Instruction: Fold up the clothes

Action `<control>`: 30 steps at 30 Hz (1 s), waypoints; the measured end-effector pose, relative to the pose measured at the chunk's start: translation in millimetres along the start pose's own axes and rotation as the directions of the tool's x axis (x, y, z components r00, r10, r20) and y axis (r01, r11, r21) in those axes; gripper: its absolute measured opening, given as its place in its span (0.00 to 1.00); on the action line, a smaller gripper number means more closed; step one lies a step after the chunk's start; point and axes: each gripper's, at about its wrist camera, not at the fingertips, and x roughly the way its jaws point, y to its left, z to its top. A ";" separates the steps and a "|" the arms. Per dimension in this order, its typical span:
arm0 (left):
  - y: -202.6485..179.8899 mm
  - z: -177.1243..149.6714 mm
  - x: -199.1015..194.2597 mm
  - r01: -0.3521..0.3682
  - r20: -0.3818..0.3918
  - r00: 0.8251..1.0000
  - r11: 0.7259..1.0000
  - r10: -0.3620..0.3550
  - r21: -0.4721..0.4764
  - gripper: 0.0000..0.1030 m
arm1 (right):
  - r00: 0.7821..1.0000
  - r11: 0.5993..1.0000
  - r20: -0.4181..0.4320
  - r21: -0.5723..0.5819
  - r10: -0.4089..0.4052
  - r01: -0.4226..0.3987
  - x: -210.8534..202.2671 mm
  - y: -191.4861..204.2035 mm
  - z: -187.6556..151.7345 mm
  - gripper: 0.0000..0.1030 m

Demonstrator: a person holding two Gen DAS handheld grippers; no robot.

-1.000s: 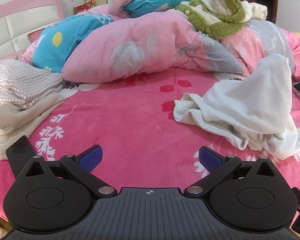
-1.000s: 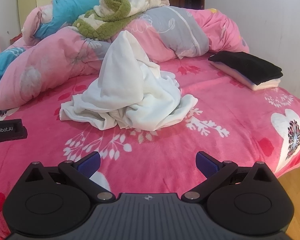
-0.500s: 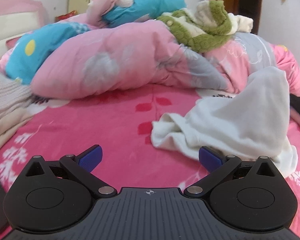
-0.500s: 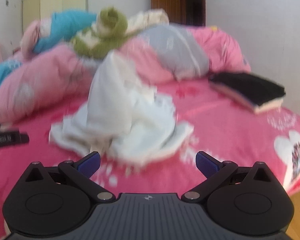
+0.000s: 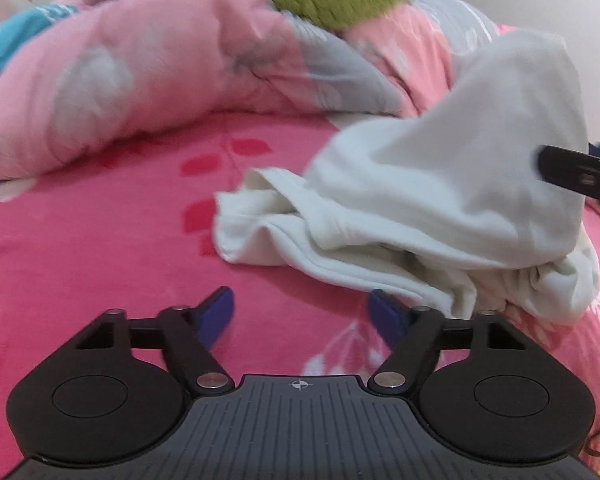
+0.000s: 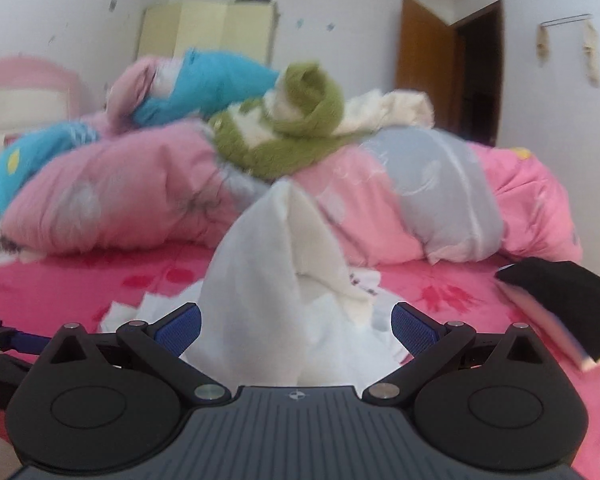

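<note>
Closing on the crumpled white garment (image 6: 268,280) on the bed (image 5: 100,248), you held both jaws released; next, grip an edge.

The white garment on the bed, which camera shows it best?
The left wrist view: the white garment lies crumpled with hems and folds visible. The right wrist view shows only its raised peak, partly hidden behind the open right gripper.

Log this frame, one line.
phase: approach | target: white garment crumpled on bed | left gripper open | right gripper open | nothing held
</note>
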 end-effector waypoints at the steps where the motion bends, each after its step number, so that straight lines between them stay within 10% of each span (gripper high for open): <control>1: -2.3 -0.4 4.8 0.010 0.002 1.000 1.000 -0.010 0.004 0.60 | 1.000 1.000 -0.008 -0.006 0.008 -0.008 7.1 1.0 -0.2 0.97; 4: -6.1 0.2 16.8 0.034 0.001 0.999 0.999 -0.034 -0.008 0.54 | 0.998 0.998 -0.025 0.008 0.056 -0.056 20.4 -2.1 -0.5 0.80; 9: -5.5 1.5 27.1 0.063 0.027 0.998 0.997 -0.062 -0.046 0.46 | 0.995 0.994 0.010 0.031 0.101 -0.101 17.0 -12.0 4.6 0.20; 12: -3.9 2.5 29.5 0.074 0.033 0.997 0.995 -0.072 -0.070 0.43 | 0.995 0.994 0.062 0.073 0.081 -0.086 8.3 -25.1 11.8 0.08; 17: -6.1 5.9 31.4 0.070 0.030 0.997 0.993 -0.067 -0.094 0.43 | 0.990 0.986 0.140 0.164 -0.030 0.007 -2.4 -64.1 20.5 0.07; 26: -9.1 11.7 35.9 0.059 0.015 0.998 0.984 -0.057 -0.166 0.54 | 1.000 0.882 -0.009 0.472 0.004 0.001 20.9 -137.0 -27.4 0.07; 30: -7.6 12.0 33.1 0.071 0.011 0.997 0.983 -0.071 -0.171 0.58 | 0.996 0.802 -0.074 0.597 0.042 0.011 32.0 -169.3 -49.8 0.26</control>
